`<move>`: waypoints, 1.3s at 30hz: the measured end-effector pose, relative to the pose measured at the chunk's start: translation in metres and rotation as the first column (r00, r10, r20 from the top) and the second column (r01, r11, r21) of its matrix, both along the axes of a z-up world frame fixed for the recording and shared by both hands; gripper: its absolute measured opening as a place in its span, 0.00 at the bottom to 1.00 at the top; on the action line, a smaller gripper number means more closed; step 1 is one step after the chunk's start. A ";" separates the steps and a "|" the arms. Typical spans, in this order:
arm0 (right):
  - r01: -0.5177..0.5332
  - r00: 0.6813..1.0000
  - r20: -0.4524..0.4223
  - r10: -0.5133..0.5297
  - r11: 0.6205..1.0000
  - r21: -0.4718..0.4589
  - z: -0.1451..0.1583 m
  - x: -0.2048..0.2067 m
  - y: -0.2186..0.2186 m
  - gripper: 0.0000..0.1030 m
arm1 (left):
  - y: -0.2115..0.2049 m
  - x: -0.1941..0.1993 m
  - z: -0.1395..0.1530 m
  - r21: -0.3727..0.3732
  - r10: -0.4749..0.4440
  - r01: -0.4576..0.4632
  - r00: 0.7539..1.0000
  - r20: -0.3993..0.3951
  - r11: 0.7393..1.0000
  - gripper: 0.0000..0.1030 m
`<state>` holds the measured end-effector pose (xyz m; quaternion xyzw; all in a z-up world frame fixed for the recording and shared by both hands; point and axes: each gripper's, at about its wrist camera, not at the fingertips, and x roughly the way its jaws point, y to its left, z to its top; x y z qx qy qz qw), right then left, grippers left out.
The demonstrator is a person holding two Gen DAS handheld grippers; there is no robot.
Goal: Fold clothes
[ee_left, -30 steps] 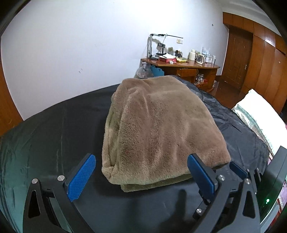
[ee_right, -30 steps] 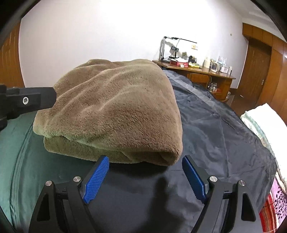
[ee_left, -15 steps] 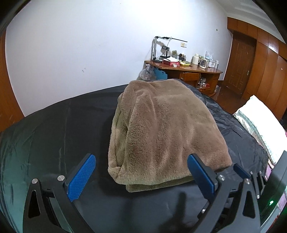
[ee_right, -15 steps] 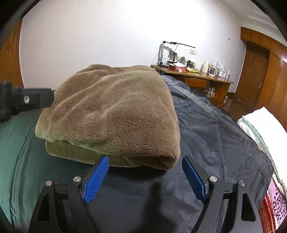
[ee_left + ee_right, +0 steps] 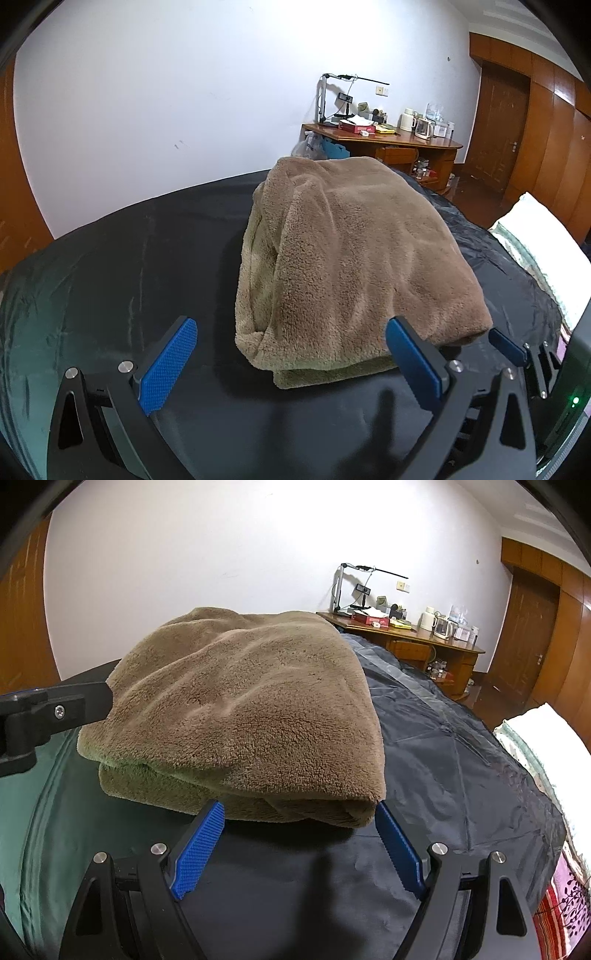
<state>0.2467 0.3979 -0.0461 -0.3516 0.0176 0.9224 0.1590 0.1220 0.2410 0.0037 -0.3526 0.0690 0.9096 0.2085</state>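
Item: one brown fleece garment (image 5: 354, 258), folded in layers, lying on the dark sheet (image 5: 147, 266) of the bed. My left gripper (image 5: 291, 360) hangs at its near edge, jaws spread, grasping nothing. My right gripper (image 5: 299, 843) sits near the right corner, jaws likewise released. Far right: wooden desk (image 5: 424, 638), cluttered; white pillow (image 5: 539, 236).

The garment (image 5: 354, 258) is thick brown fleece, matt and nubbly. Under it the sheet (image 5: 122, 258) is dark, thin cloth with a slight sheen and fine creases. The desk (image 5: 399, 142) and door (image 5: 498, 133) are glossy reddish wood. The pads (image 5: 199, 849) are blue and knurled.
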 end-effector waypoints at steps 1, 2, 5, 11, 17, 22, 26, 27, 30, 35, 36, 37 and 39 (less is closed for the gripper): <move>0.001 1.000 0.001 -0.001 1.000 -0.001 0.000 0.000 0.000 0.83 | 0.000 -0.001 -0.001 0.002 0.000 0.000 1.000 0.002 1.000 1.00; 0.001 1.000 0.001 -0.001 1.000 -0.003 0.000 0.000 0.001 0.83 | 0.000 -0.002 -0.002 0.004 -0.001 0.001 1.000 0.005 1.000 1.00; 0.000 1.000 0.003 0.000 1.000 -0.009 -0.002 0.000 0.001 0.83 | 0.001 -0.003 -0.005 0.005 -0.002 0.002 1.000 0.016 1.000 1.00; -0.012 1.000 0.017 0.013 1.000 -0.024 -0.005 -0.001 -0.001 0.83 | 0.009 -0.007 -0.011 -0.001 -0.009 0.009 0.999 0.036 1.000 0.99; -0.015 1.000 0.014 0.015 1.000 -0.022 -0.005 -0.001 -0.003 0.83 | 0.013 -0.010 -0.014 0.006 -0.004 0.003 0.999 0.048 1.000 0.99; -0.016 1.000 0.016 0.016 1.000 -0.023 -0.005 -0.001 -0.004 0.83 | 0.015 -0.011 -0.014 0.015 -0.010 0.009 0.998 0.058 1.000 0.99; -0.016 1.000 0.018 0.016 1.000 -0.023 -0.005 -0.002 -0.005 0.83 | 0.016 -0.013 -0.016 0.034 -0.034 0.031 0.996 0.088 0.999 1.00; -0.016 1.000 0.019 0.017 1.000 -0.023 -0.005 -0.003 -0.005 0.83 | 0.016 -0.014 -0.017 0.044 -0.046 0.042 0.994 0.104 0.998 1.00; -0.018 1.000 0.021 0.018 1.000 -0.022 -0.005 -0.003 -0.005 0.83 | 0.017 -0.016 -0.022 0.094 -0.097 0.082 0.981 0.168 0.992 1.00; -0.016 1.000 0.023 0.017 1.000 -0.027 -0.006 -0.003 -0.005 0.83 | 0.017 -0.014 -0.023 0.113 -0.107 0.089 0.980 0.165 0.990 1.00; -0.016 1.000 0.023 0.016 0.999 -0.028 -0.006 -0.003 -0.005 0.83 | 0.018 -0.012 -0.023 0.103 -0.098 0.082 0.983 0.153 0.991 1.00; -0.015 1.000 0.023 0.015 0.999 -0.030 -0.006 -0.003 -0.005 0.83 | 0.018 -0.011 -0.022 0.092 -0.089 0.076 0.986 0.141 0.993 1.00; -0.014 1.000 0.023 0.014 0.999 -0.031 -0.006 -0.003 -0.004 0.83 | 0.019 -0.009 -0.022 0.070 -0.071 0.063 0.990 0.119 0.996 1.00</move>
